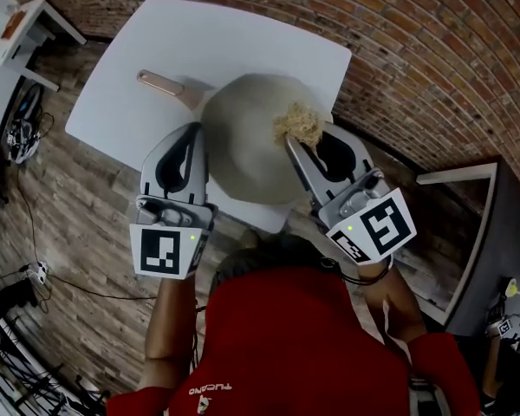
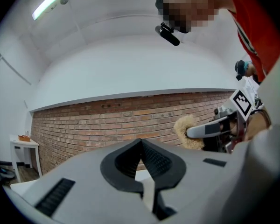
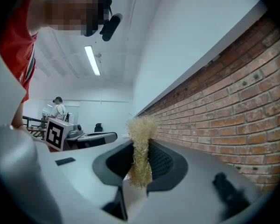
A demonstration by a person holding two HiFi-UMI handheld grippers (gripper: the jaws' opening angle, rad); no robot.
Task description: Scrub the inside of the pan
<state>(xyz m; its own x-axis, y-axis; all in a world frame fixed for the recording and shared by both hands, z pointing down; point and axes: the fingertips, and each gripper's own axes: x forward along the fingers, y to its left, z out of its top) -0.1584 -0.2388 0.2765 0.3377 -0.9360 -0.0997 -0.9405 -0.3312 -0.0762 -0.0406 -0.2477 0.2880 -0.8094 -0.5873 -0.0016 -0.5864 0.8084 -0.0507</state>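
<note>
Lab-type workroom indicated. Bare brick wall [image 1: 433, 68] topped by white-painted upper wall. Wood-plank floor [image 1: 78, 206]. Plain white desk [image 1: 156, 59] set near brick. Cable bundles [image 1: 22, 137] seen strewn on floor at left, small white side table [image 1: 22, 24] placed close by. Strip light [image 3: 92, 59] mounted on white ceiling. Second person [image 3: 59, 108] seen at far workstation, office chair [image 3: 98, 127] beside. Square-marker cubes carried on left gripper [image 1: 198, 130] and right gripper [image 1: 292, 143], as used for tracked recording.
</note>
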